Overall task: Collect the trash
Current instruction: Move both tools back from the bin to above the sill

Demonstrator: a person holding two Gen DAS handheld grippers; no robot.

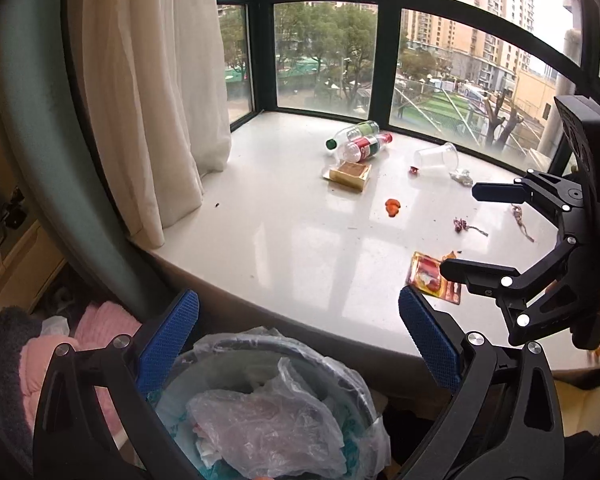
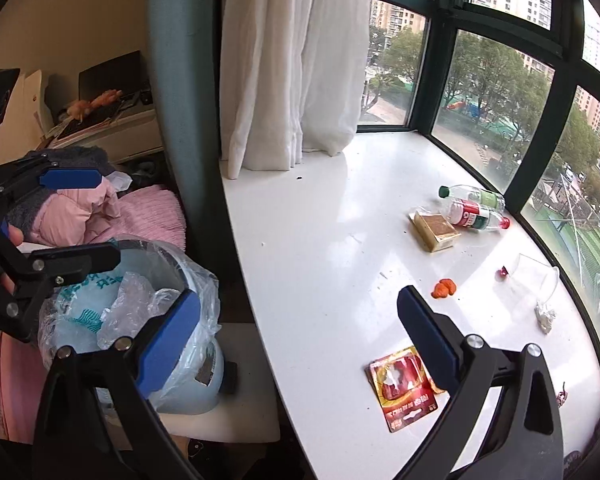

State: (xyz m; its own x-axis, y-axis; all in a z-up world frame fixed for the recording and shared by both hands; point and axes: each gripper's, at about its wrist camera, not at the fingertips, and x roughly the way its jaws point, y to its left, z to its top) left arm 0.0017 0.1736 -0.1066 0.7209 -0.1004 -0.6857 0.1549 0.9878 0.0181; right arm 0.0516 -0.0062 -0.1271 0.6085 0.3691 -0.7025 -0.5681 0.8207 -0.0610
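From the left wrist view, the left gripper (image 1: 298,340) hangs wide and empty just over the lined trash bin (image 1: 268,408), while the right gripper (image 1: 458,232) hovers spread and empty above the red wrapper (image 1: 430,278) on the sill beyond the bin. From the right wrist view, that right gripper (image 2: 300,336) (nothing between its pads) looks down on the red wrapper (image 2: 404,388), the litter nearest the trash bin (image 2: 140,320), so I judge a pickup is starting: lower, straddle the flat packet, pinch an edge.

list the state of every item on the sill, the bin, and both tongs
left tongs: open, empty, above the bin
right tongs: open, empty
trash bin: lined with a plastic bag, already holding trash
green-cap bottle: lying on its side, capped
red-cap bottle: lying on its side, capped
clear cup: tipped on its side
box: lying flat
red wrapper: flat, torn open
orange scrap: loose on the sill
curtain: drawn aside
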